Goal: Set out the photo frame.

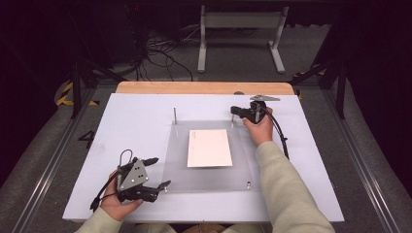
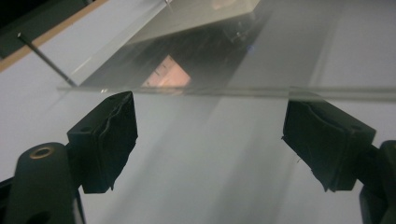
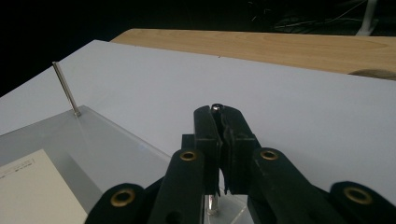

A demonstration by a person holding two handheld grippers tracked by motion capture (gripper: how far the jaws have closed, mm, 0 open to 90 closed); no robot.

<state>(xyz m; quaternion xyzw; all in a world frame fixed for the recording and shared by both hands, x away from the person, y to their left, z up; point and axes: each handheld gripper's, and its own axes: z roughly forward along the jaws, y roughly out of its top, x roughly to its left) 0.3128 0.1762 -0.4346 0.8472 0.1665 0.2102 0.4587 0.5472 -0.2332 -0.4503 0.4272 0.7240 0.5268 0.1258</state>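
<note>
A clear acrylic plate [image 1: 177, 167] lies on the white board [image 1: 121, 121], with a cream paper sheet [image 1: 209, 148] at its middle. A thin metal pin [image 1: 175, 115] stands upright at the plate's far left corner. At the far right corner my right gripper [image 1: 233, 109] is shut on another upright pin [image 3: 216, 108], whose head shows just above the closed pads [image 3: 236, 135]. My left gripper [image 1: 163, 171] is open at the plate's near left corner. In the left gripper view the plate's edge [image 2: 233, 91] runs just beyond my left gripper [image 2: 210, 116], with nothing between the pads.
A small screw [image 1: 248, 184] sits at the plate's near right corner. The wooden table edge [image 1: 204, 88] runs behind the board. On the floor beyond stand a grey metal frame [image 1: 240, 22] and loose cables [image 1: 160, 53]. Bare board surrounds the plate.
</note>
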